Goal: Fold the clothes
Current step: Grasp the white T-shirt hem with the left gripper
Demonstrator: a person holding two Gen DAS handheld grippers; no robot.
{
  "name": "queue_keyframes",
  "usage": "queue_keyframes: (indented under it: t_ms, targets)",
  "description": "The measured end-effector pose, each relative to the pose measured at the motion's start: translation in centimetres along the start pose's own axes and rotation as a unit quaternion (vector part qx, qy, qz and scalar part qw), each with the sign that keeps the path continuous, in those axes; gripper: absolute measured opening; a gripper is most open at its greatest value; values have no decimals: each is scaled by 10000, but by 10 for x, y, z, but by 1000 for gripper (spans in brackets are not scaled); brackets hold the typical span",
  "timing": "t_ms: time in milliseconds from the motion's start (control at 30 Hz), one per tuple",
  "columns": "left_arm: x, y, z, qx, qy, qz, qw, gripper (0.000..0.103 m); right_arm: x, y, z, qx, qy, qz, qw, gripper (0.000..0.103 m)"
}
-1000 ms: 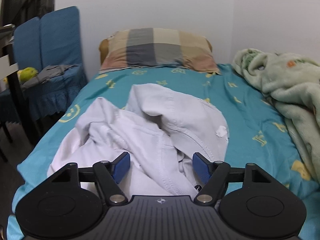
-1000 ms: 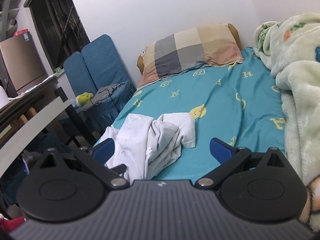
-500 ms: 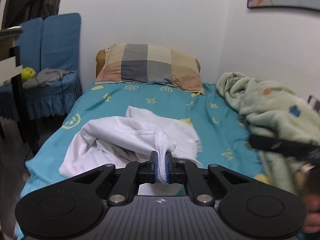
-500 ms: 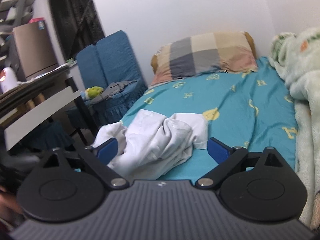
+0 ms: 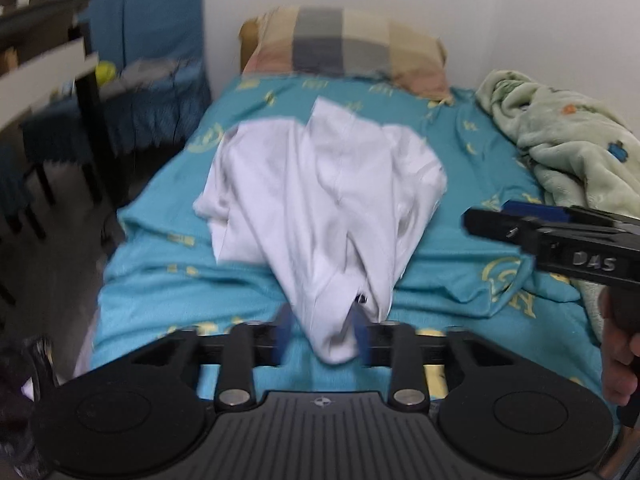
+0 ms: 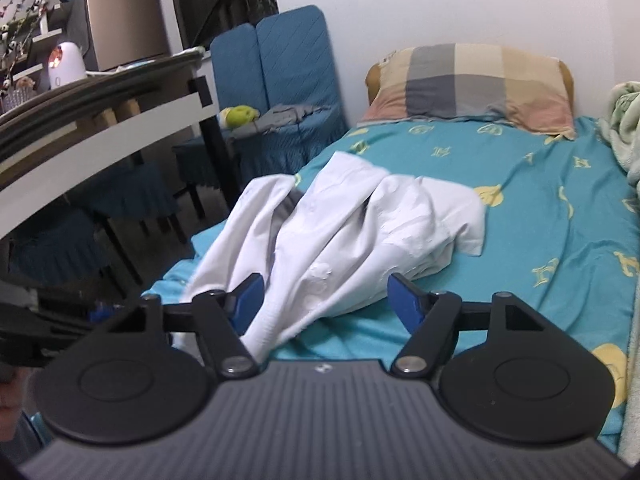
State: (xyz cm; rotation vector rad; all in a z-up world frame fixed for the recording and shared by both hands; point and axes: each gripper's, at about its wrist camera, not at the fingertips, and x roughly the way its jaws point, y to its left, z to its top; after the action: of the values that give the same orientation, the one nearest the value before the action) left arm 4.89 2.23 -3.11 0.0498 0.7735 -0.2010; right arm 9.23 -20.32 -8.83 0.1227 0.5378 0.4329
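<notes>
A crumpled white shirt [image 5: 320,200] lies on the teal bed sheet [image 5: 472,184]; it also shows in the right wrist view [image 6: 360,240]. My left gripper [image 5: 322,334] holds a bunched end of the shirt between its blue pads, lifted and stretched toward the camera; the view is blurred and the pads stand somewhat apart around the cloth. My right gripper [image 6: 326,300] is open, its fingers either side of the shirt's near edge without gripping. It shows from the side in the left wrist view [image 5: 560,236].
A checked pillow [image 6: 472,84] lies at the bed head. A green fleece blanket [image 5: 572,148] is heaped on the right side. A blue covered chair [image 6: 280,92] and a dark table [image 6: 120,112] stand left of the bed.
My left gripper closed on the shirt, then lifted and pulled it back, stretching the cloth. My right gripper moved closer to the shirt and stayed open.
</notes>
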Motion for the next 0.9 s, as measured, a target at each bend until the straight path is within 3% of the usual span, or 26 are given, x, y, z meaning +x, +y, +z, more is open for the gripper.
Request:
queue_keyframes:
  t_ms: [167, 367, 467, 533, 567, 600, 667, 767, 900]
  targets:
    - [16, -33, 2, 633, -68, 20, 9980, 55, 4, -3, 2, 161, -53, 56, 9998, 71]
    - [57, -38, 3, 1009, 99, 614, 9930, 55, 4, -9, 4, 274, -221, 25, 9994, 71]
    - [67, -30, 7, 685, 96, 631, 9956, 52, 1, -11, 3, 295, -283, 25, 9992, 71]
    - [68, -19, 10, 279, 88, 552, 9980, 42, -2, -10, 4, 292, -341, 51, 9990, 71]
    - [68, -14, 12, 76, 85, 513, 9986, 30, -3, -9, 4, 270, -365, 52, 9990, 71]
    - [67, -8, 12, -139, 81, 478, 9987, 25, -4, -9, 4, 251, -386, 44, 9989, 71]
    - [56, 2, 13, -572, -7, 412, 9975, 19, -5, -8, 3, 212, -415, 14, 9989, 71]
    - [33, 14, 12, -1054, -219, 387, 9934, 18, -6, -8, 2, 152, -410, -61, 9990, 71]
    - [17, 16, 12, -1088, -286, 685, 9913, 17, -8, -7, 0, 159, -410, -77, 9990, 71]
